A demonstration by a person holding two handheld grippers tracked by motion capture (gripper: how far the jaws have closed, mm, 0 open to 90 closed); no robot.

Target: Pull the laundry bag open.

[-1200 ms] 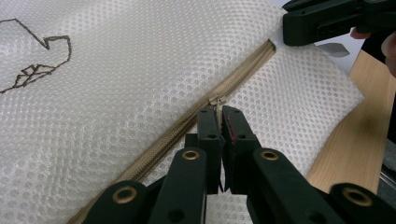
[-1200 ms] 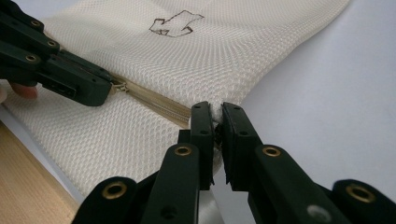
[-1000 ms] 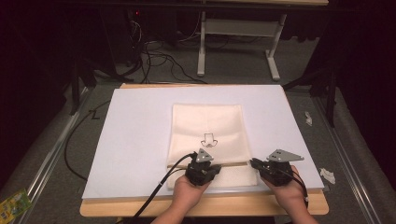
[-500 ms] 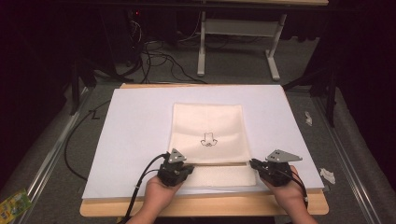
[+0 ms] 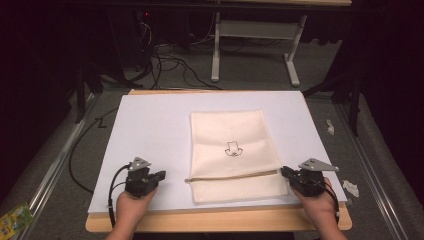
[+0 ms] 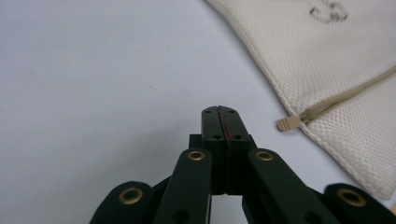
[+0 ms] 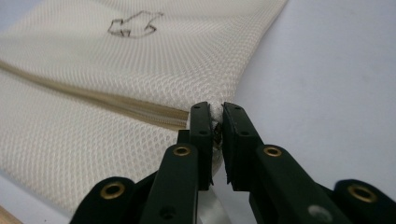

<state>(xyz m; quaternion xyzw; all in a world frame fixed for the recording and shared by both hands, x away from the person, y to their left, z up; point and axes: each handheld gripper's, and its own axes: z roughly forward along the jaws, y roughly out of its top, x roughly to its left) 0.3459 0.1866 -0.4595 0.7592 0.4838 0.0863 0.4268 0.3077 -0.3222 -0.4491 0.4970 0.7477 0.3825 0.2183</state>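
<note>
The cream mesh zipper bag (image 5: 231, 152) lies flat mid-table with its zipper (image 5: 232, 175) apparently fully drawn across; the right gripper (image 7: 215, 116) pinches its right edge, while the left gripper (image 6: 218, 112), jaws together and empty, rests apart, so probably only letting go remains.

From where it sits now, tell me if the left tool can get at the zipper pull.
Probably yes. The left tool is shut and holds nothing, and the zipper pull lies just beside its tips at the mesh bag's edge. Bare white board lies between them; it must open first.
</note>
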